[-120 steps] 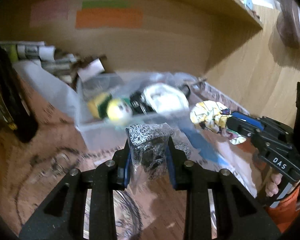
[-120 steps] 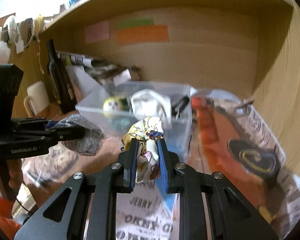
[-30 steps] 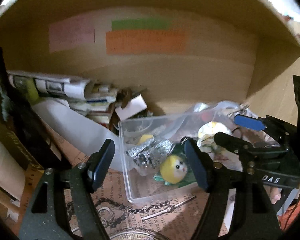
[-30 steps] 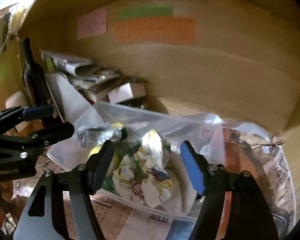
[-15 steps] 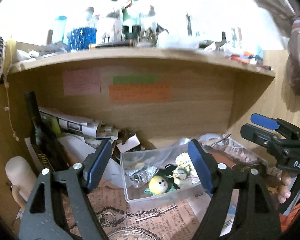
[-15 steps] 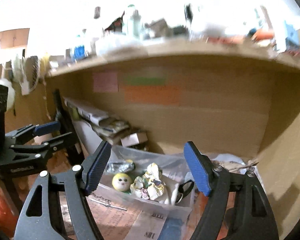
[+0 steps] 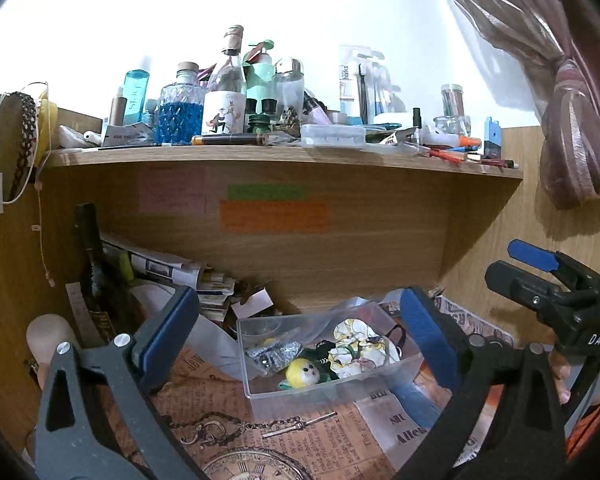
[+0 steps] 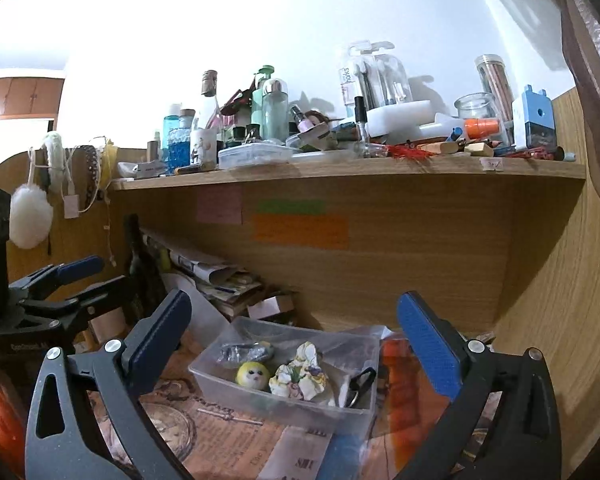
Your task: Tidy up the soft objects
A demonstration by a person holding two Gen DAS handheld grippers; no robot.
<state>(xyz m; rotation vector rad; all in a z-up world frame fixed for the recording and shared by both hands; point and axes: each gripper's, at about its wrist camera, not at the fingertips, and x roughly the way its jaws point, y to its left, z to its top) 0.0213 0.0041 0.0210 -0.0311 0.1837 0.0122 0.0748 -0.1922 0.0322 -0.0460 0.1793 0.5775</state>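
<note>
A clear plastic bin [image 7: 256, 388] [image 8: 260, 402] stands on the desk under the shelf. In it lie a grey speckled bagged item [image 7: 274, 352] [image 8: 236, 351], a yellow plush face [image 7: 302, 371] [image 8: 253, 376] and a floral cloth scrunchie [image 7: 358, 348] [image 8: 300, 380]. My left gripper [image 7: 296, 334] is open and empty, held back from the bin. My right gripper [image 8: 294, 330] is open and empty too, also back from the bin. Each gripper shows in the other's view, the right [image 7: 540, 276] and the left [image 8: 72, 284].
A cluttered shelf [image 7: 284, 154] of bottles and jars hangs above. A dark bottle [image 7: 96, 280], rolled papers [image 7: 168, 270] and a small box [image 7: 252, 302] crowd the back left. A chain with a key [image 7: 296, 426] lies before the bin. A wooden side wall [image 8: 560, 300] stands right.
Both grippers let go of their items into the bin, opened wide and drew back and up, so the upper shelf has come into view.
</note>
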